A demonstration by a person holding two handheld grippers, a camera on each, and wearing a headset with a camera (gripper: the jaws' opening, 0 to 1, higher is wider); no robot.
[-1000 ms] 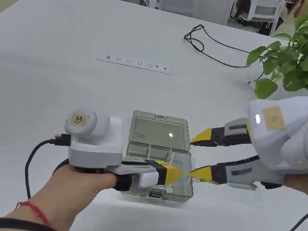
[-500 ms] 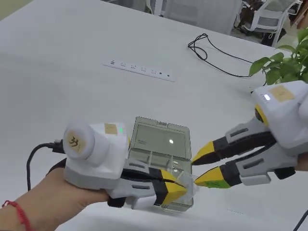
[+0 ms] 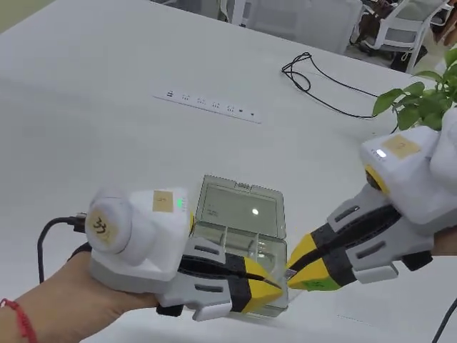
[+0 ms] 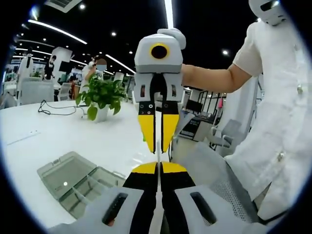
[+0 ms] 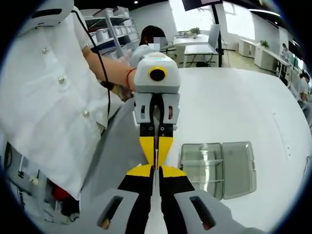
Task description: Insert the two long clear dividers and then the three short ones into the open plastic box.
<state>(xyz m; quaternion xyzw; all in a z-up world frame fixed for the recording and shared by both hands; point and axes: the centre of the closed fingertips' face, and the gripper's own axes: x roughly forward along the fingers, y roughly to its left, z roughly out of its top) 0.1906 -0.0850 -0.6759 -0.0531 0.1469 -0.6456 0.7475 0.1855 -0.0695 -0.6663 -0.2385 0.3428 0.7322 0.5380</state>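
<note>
The open clear plastic box [image 3: 214,230] lies on the white table, lid [image 3: 239,207] folded back, with clear partitions standing inside it. Just above its near right corner the two grippers meet tip to tip. My left gripper [image 3: 273,289] comes in from the lower left and my right gripper [image 3: 291,270] from the right. Both are shut on the same small clear divider [image 3: 278,274], seen edge-on as a thin line [image 4: 158,158] between the jaws. The box [image 4: 73,183] lies below left in the left gripper view and right of the jaws in the right gripper view [image 5: 214,168].
A white power strip [image 3: 207,106] lies across the table's middle, and a black cable [image 3: 321,82] loops at the back right. A potted plant [image 3: 421,107] stands at the right edge. The left gripper's black cord [image 3: 50,236] trails off to the left.
My right gripper, open a second ago, has dropped toward the left gripper's tip and shut on the divider. The left gripper has tilted and edged right over the box's corner.
</note>
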